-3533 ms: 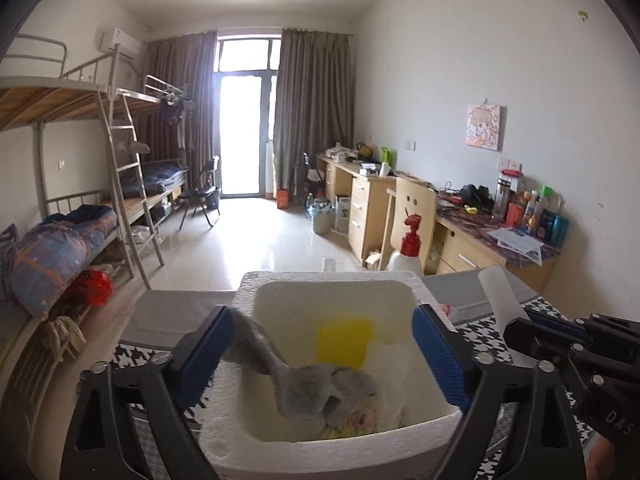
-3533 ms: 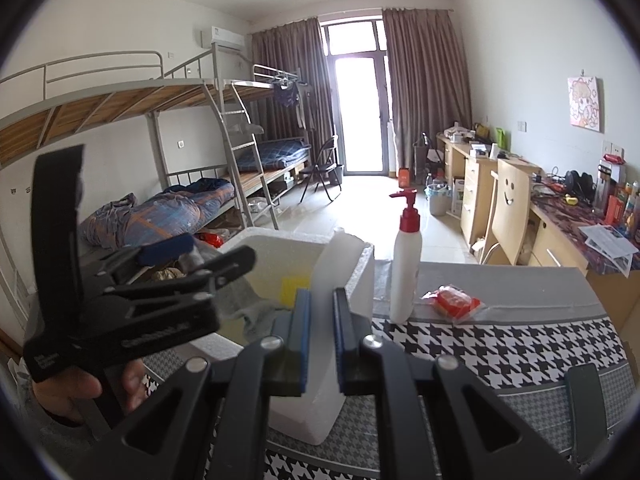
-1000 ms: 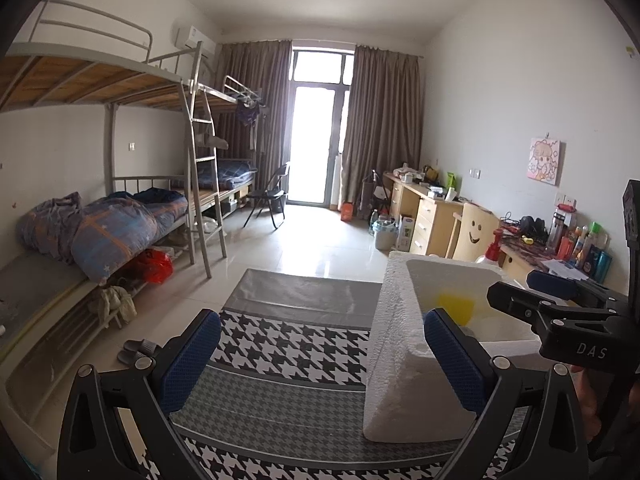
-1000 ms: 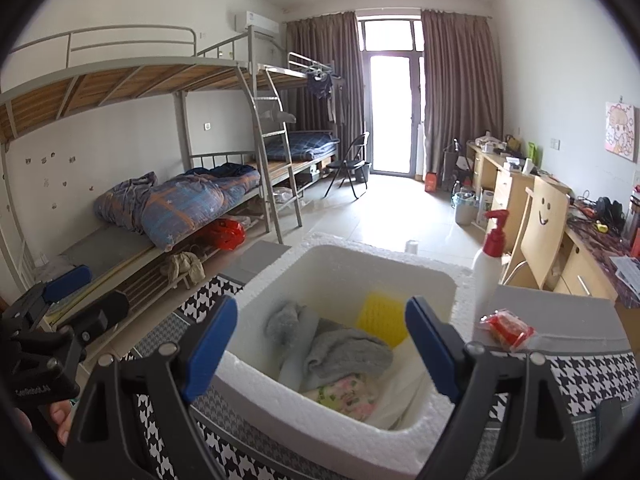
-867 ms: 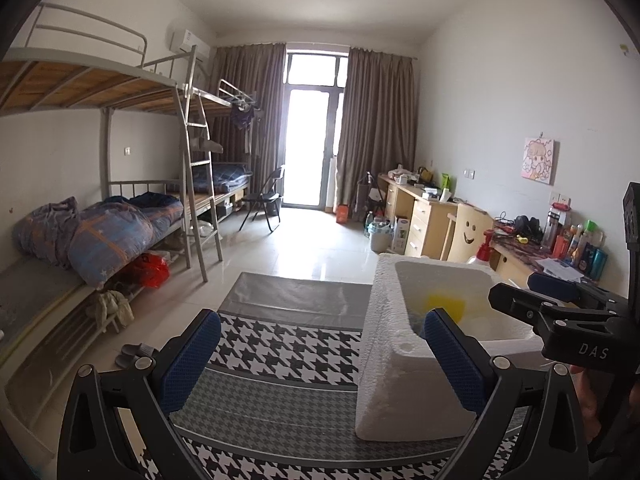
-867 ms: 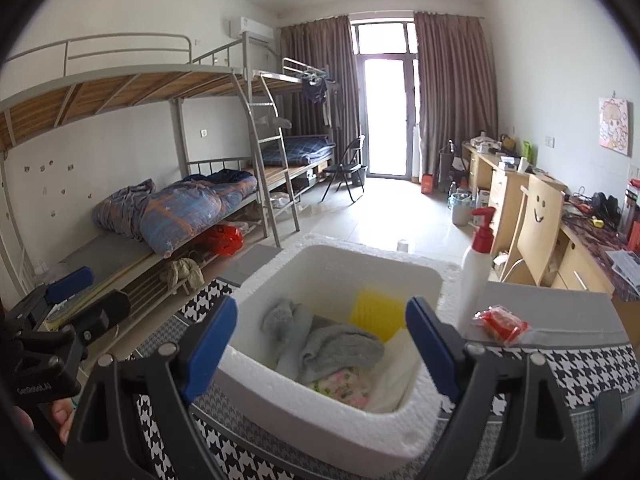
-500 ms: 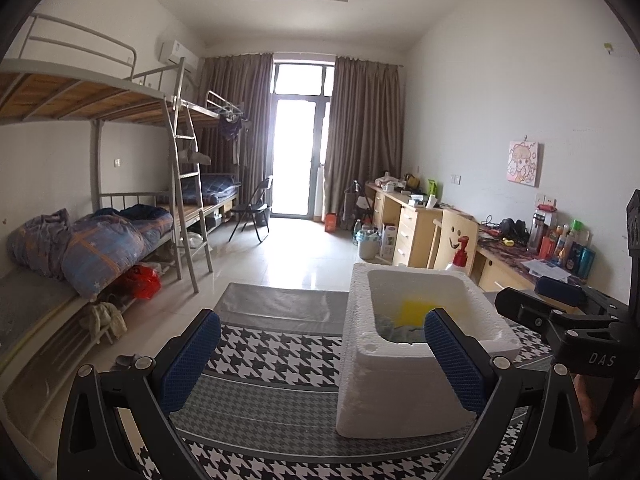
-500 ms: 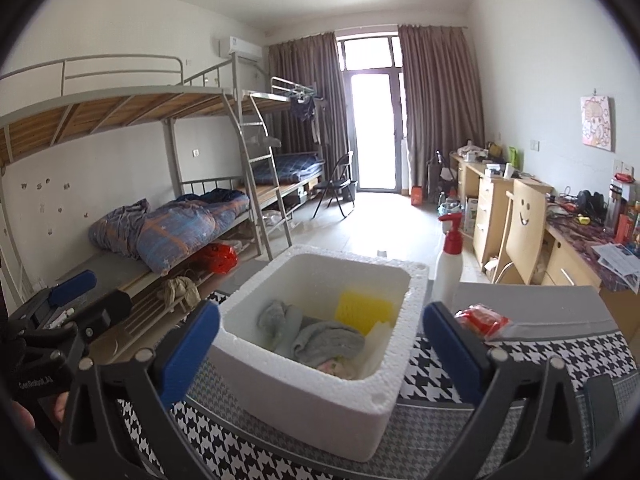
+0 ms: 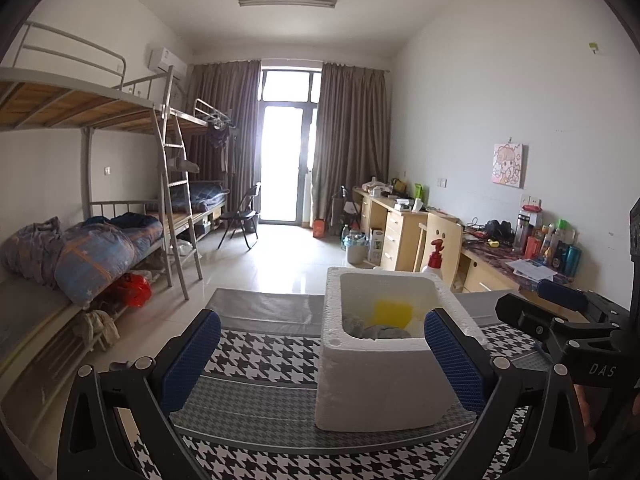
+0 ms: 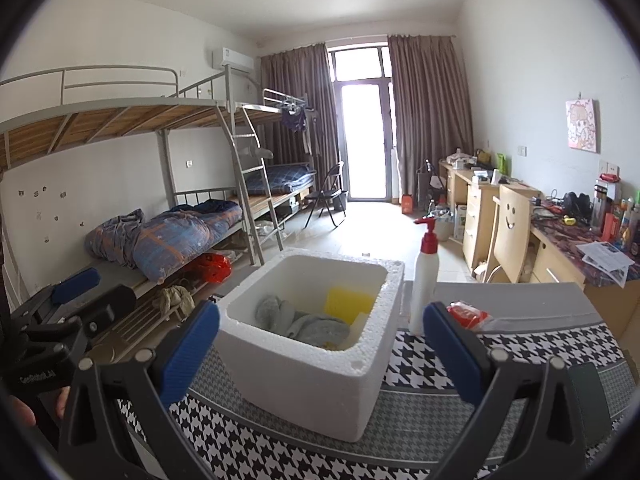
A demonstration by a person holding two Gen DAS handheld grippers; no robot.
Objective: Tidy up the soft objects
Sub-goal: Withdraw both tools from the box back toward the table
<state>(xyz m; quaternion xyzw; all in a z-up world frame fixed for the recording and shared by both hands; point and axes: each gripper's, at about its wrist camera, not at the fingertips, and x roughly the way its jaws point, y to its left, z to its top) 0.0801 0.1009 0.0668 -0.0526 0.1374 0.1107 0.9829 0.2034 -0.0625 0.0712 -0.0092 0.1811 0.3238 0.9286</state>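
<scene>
Both hand-held grippers are wide apart and empty. The left hand-held gripper (image 9: 320, 356) hangs over the near-left part of the counter (image 9: 256, 364), with the foam box (image 9: 380, 384) just beside its right finger. The right hand-held gripper (image 10: 320, 352) frames the same foam box (image 10: 304, 376) between its spread fingers without touching it.

Change since the earlier frames:
1. A few seconds ago the left hand-held gripper was over the box opening with the grey cloth at its left finger; it has since released the cloth and drawn back.
2. The right hand-held gripper was then nearly closed beside the box wall; it has since opened fully and retreated.
3. Over the last second both units have pulled further away, so the box appears smaller in each view.

Location of task items: the grey cloth (image 10: 304, 322) lies inside the box, against a yellow sponge-like piece (image 10: 348, 300) at the far wall. A light-coloured item beneath them is barely visible.

Other items: a pump bottle (image 10: 425, 276) stands just beside the box's far-right corner; a red packet (image 10: 466, 314) lies near it.

Assessment: the deposit step appears complete. No other soft object shows loose on the counter, so the task is probably at or near its end.
</scene>
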